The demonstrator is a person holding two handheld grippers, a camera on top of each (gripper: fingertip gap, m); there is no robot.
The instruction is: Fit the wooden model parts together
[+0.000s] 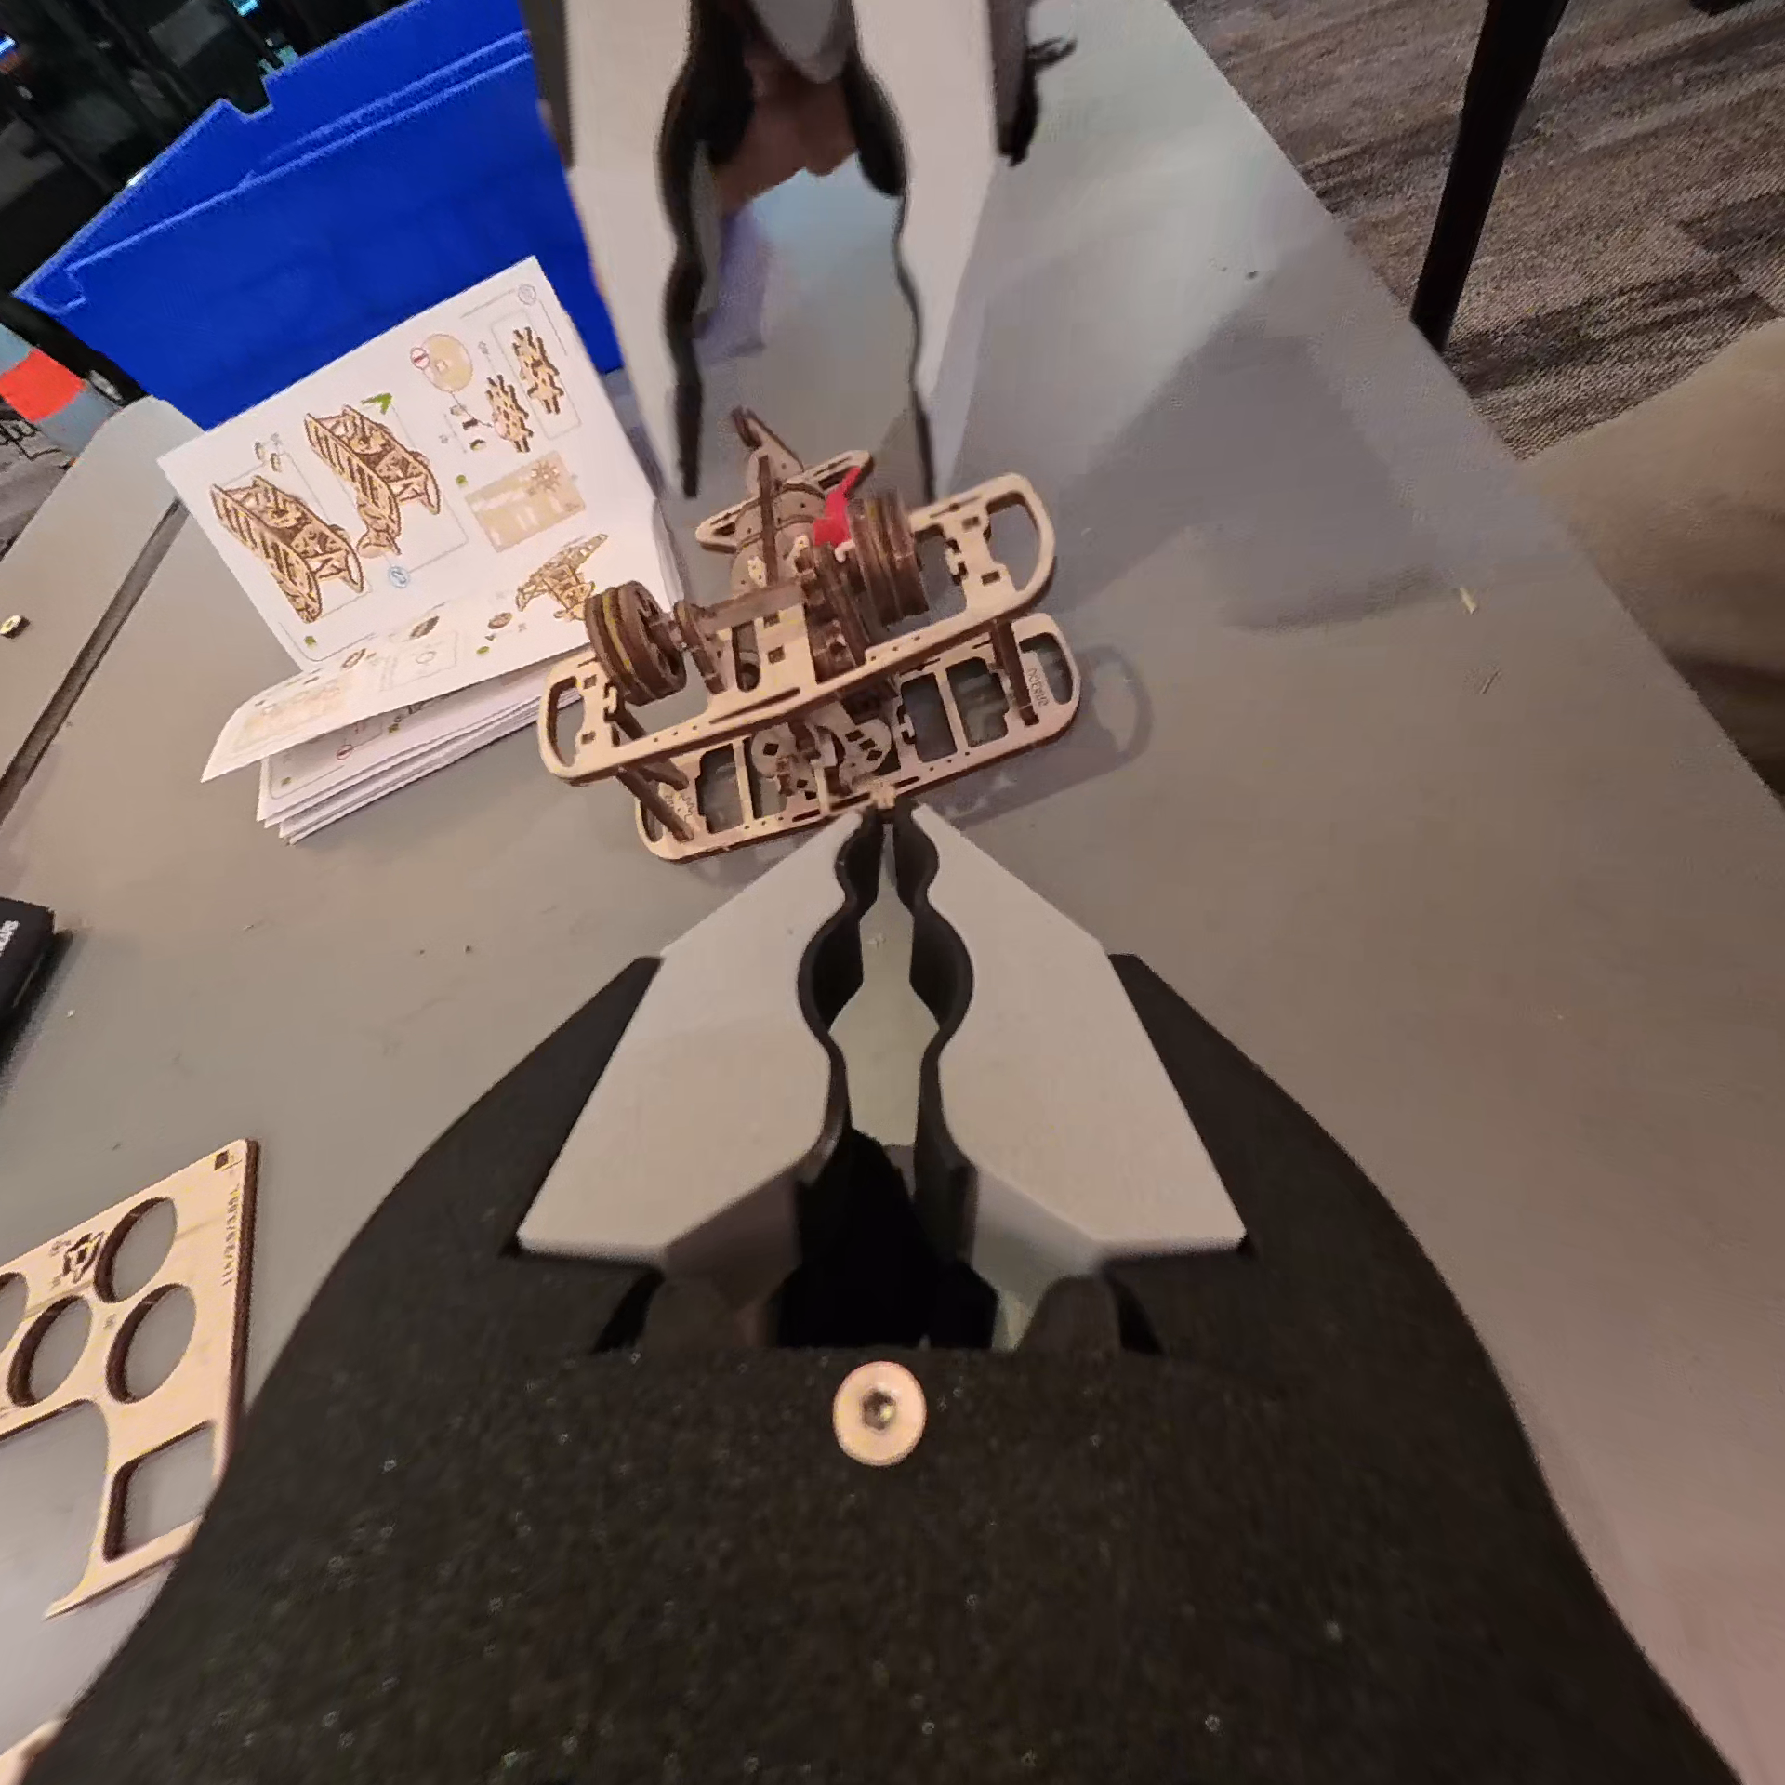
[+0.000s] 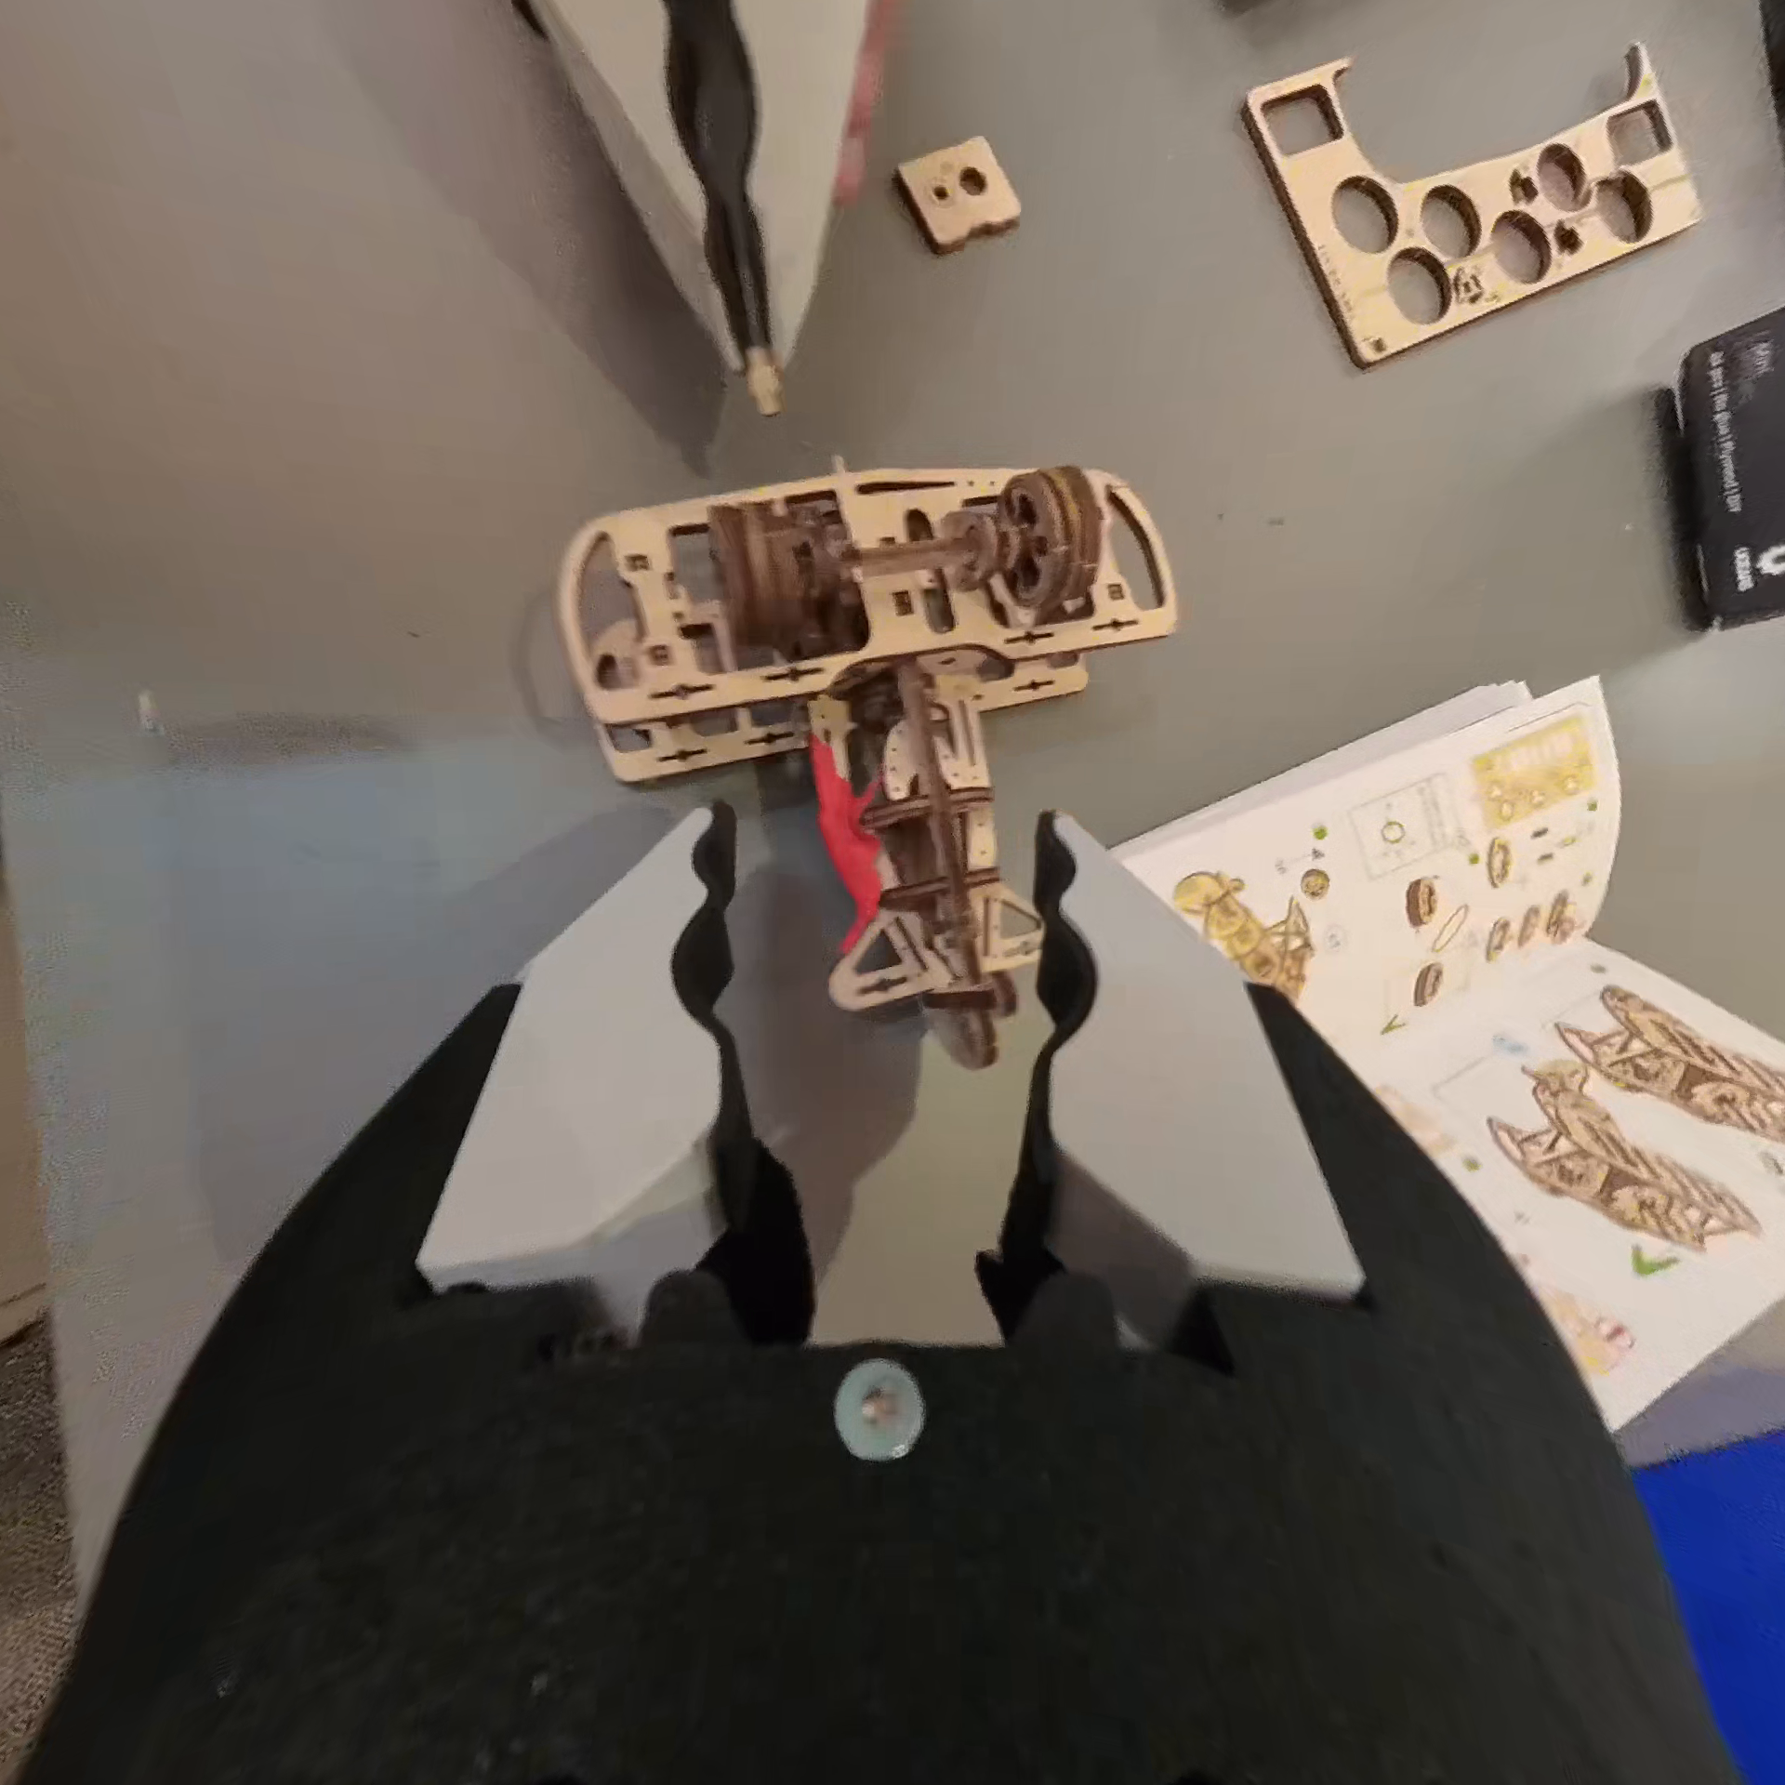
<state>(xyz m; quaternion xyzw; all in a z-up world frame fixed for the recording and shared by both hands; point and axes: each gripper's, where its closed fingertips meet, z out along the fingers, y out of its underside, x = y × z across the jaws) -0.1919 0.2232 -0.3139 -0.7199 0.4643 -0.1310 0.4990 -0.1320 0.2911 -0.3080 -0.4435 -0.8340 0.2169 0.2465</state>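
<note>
Grey table (image 2: 290, 386) – work surface, cluttered.

Instruction booklet (image 2: 1449, 918), open, at 4 o'clock in right wrist view; at 10 o'clock of the model in left wrist view. Blue bin (image 1: 319, 241) behind it, far left.

Wooden biplane model (image 2: 869, 618) – centre of table, lying upside down, wheels (image 2: 1038, 541) + axle up. Both wings, fuselage, tail all joined; red bit (image 2: 840, 831) sticks out along the fuselage. Judged mostly built.

Punched-out part sheet (image 2: 1468, 203) at 1 o'clock in right view, most holes empty → most pieces already taken. Small square offcut (image 2: 956, 193) at 12 o'clock, loose. Black box (image 2: 1729, 483) at 3 o'clock edge.

Right gripper (image 2: 884, 840): jaws spread wide, holding nothing, straddling the tail end w/o touching as far as can be seen. Looks set to steady the fuselage.

Left gripper (image 1: 874, 821): clenched on a small wooden peg (image 2: 765, 382), tip poking out past the fingertips. Peg sits near the wing's front edge, at 11 o'clock of the model in right view; not yet seated.

Left to do, by my read: push peg into its slot; which slot – can't tell. Any further pieces unknown.
</note>
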